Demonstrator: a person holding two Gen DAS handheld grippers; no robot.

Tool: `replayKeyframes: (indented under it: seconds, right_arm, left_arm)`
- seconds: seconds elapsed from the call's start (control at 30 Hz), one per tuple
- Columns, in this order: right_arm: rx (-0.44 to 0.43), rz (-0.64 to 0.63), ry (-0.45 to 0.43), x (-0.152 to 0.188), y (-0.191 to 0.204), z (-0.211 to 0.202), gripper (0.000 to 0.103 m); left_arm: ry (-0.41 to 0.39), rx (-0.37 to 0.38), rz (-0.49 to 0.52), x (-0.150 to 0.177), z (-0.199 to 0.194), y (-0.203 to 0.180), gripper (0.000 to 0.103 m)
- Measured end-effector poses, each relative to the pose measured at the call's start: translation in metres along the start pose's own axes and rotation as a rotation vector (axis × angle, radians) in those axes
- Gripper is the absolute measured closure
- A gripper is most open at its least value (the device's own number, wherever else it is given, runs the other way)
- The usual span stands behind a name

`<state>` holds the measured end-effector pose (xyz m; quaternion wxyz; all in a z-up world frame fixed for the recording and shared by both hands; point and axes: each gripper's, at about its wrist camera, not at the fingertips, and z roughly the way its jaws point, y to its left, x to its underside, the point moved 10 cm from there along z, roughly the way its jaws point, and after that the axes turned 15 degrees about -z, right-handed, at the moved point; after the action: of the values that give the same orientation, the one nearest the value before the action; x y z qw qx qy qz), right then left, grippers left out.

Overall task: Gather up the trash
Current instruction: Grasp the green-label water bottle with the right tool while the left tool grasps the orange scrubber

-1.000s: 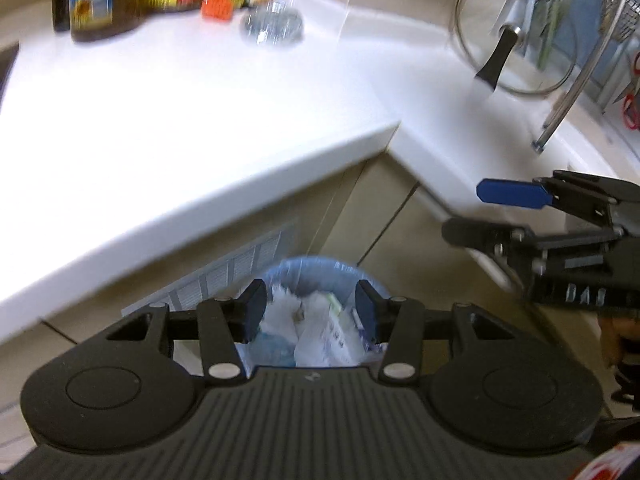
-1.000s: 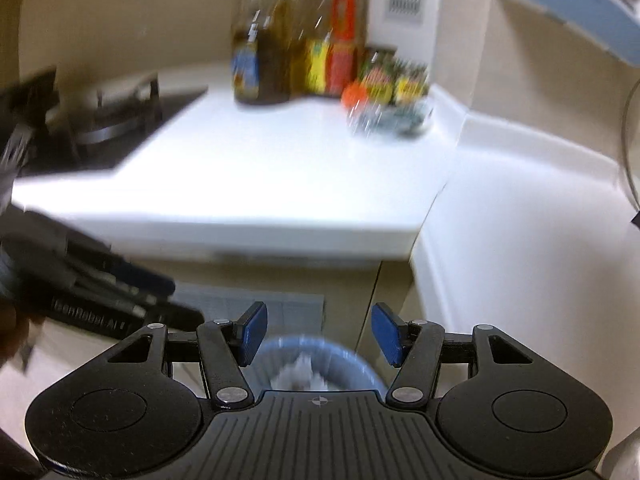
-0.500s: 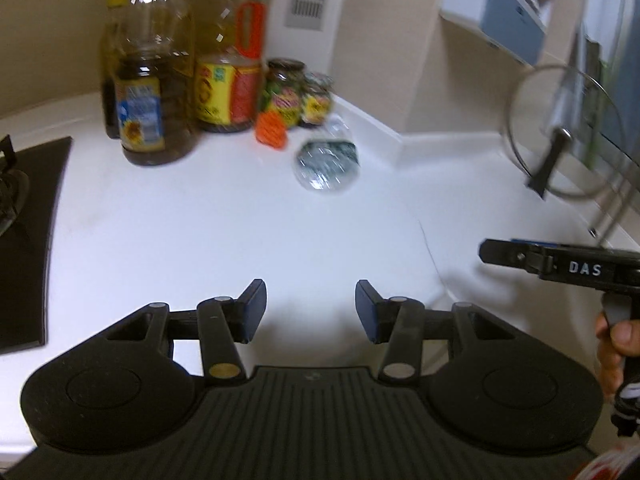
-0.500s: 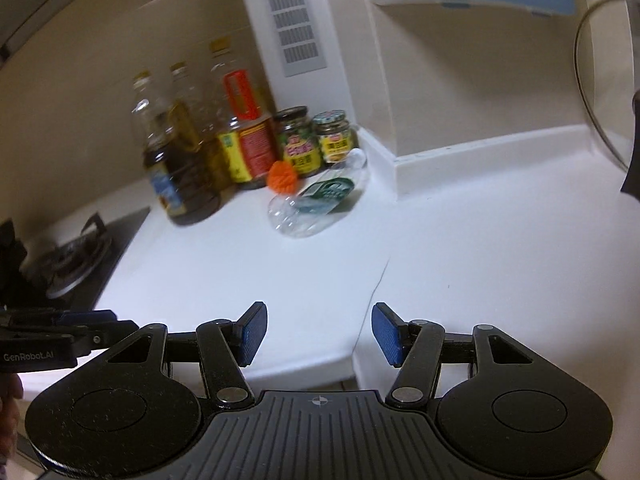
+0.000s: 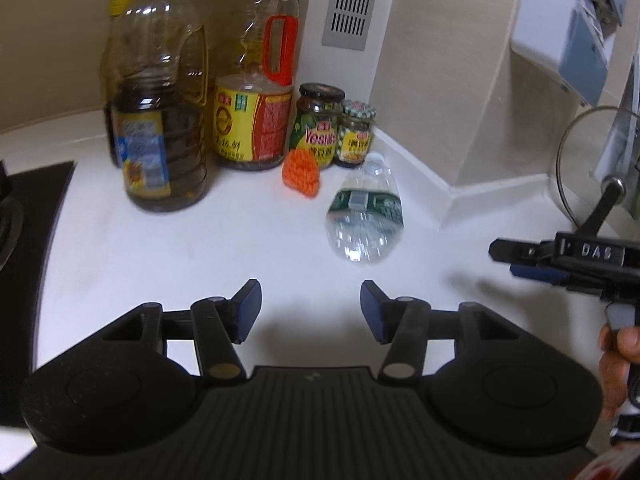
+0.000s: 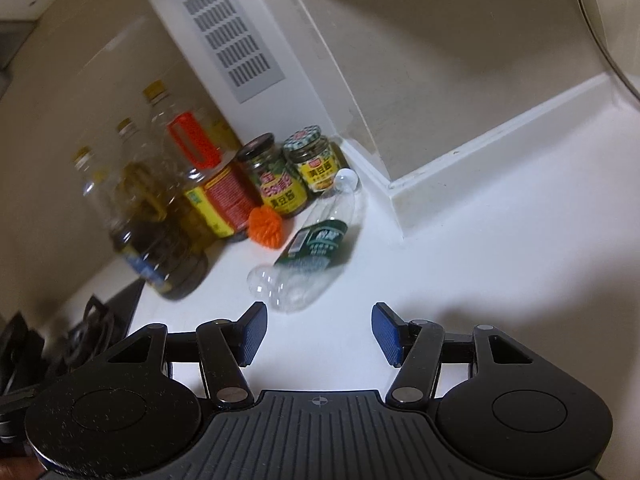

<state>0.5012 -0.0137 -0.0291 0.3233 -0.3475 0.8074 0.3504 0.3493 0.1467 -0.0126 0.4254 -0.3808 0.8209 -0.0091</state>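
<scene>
An empty clear plastic bottle with a green label lies on its side on the white counter, cap toward the wall corner; it also shows in the right wrist view. My left gripper is open and empty, a short way in front of the bottle's base. My right gripper is open and empty, close to the bottle's base; it shows from the side in the left wrist view. An orange knitted scrubber sits beside the bottle.
Large oil bottles and two jars stand against the back wall. A black stove lies at the left. A glass pot lid leans at the right. A raised wall ledge borders the counter.
Both grippers have risen from over the blue trash bin below the counter edge and moved forward over the counter toward the lying bottle. Both stayed open.
</scene>
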Motion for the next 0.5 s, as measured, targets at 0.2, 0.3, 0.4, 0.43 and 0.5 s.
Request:
replayKeyframes:
  seconds: [0.2,0.3,0.4,0.43,0.5]
  right_arm:
    - [0.032,0.097,-0.011,-0.018,-0.006,0.042,0.045]
    - [0.034,0.153,-0.012,-0.024,-0.007,0.066,0.045]
    - [0.024,0.201,-0.02,-0.03,-0.008,0.09,0.045]
    - [0.025,0.207,-0.018,-0.032,-0.008,0.097,0.045]
    - [0.041,0.226,0.003,-0.031,-0.014,0.115,0.045]
  left_arm:
    - [0.011,0.049,0.041,-0.045,0.046,-0.001,0.051]
    - [0.018,0.075,0.06,-0.064,0.069,-0.002,0.051]
    - [0.029,0.097,0.077,-0.076,0.091,-0.004,0.047]
    - [0.035,0.102,0.081,-0.079,0.098,-0.004,0.046]
    - [0.049,0.11,0.081,-0.082,0.109,-0.003,0.046]
